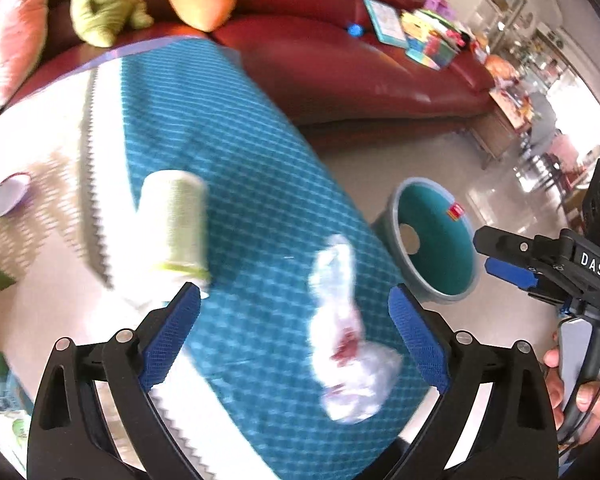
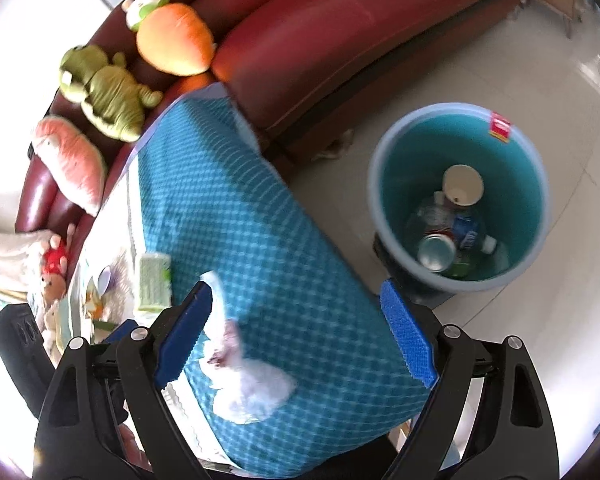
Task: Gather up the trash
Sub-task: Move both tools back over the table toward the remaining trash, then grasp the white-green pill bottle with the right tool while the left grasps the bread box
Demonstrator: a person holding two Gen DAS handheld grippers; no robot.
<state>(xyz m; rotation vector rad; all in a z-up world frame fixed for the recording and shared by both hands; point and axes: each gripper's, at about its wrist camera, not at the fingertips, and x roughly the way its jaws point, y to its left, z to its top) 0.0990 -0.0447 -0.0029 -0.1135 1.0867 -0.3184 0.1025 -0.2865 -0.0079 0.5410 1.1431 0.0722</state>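
A crumpled white wrapper point(image 1: 344, 340) with red marks lies on the blue checked tablecloth point(image 1: 240, 160), near the table's corner. My left gripper point(image 1: 295, 292) hovers over it, open, and the wrapper sits between the pads without touching them. A pale green cylinder-shaped pack point(image 1: 180, 224) lies further left. My right gripper point(image 2: 296, 288) is open and empty above the same cloth point(image 2: 260, 220), with the wrapper point(image 2: 252, 388) low between its fingers. It also shows side-on at the right edge as the right gripper point(image 1: 485, 252). The teal bin point(image 2: 516, 208) stands on the floor, holding a paper cup, a bottle and a can.
A red sofa point(image 2: 340, 40) runs behind the table, with plush toys point(image 2: 104, 92) and an orange cushion point(image 2: 172, 40); books point(image 1: 420, 32) lie further along. The bin point(image 1: 440, 256) is off the table's right side on pale tiles. A small white bowl point(image 1: 8, 196) sits far left.
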